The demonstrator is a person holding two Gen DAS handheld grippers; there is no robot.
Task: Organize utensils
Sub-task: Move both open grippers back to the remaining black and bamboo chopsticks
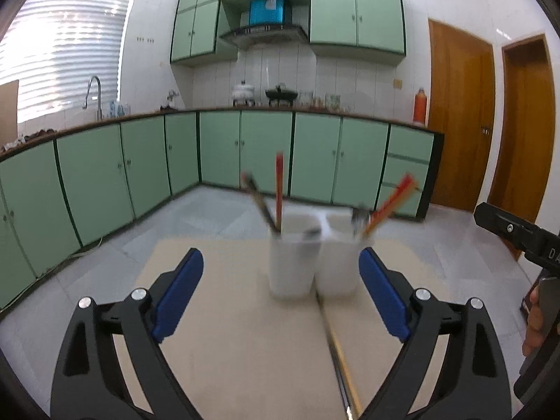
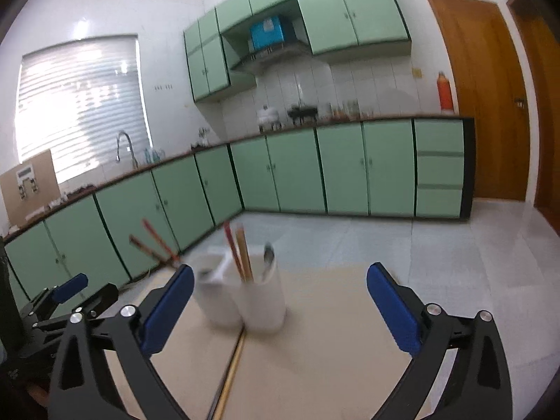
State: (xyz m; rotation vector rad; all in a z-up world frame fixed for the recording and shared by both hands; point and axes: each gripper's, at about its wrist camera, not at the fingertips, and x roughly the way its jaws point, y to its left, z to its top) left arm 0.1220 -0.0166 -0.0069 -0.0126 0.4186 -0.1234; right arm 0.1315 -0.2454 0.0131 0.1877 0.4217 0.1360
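Observation:
Two white cups stand side by side on the beige table, blurred. The left cup holds a red chopstick and a dark one. The right cup holds a spoon and red-orange chopsticks. A dark chopstick with a tan end lies on the table in front of the cups. My left gripper is open, nothing between its blue pads. My right gripper is open and empty too, facing the cups and the lying chopstick. Each gripper shows at the edge of the other's view.
The table's far edge runs just behind the cups, with grey tiled floor beyond it. Green base cabinets line the far walls under a counter with pots and a tap. Wooden doors stand at the right. A hand holds the right gripper.

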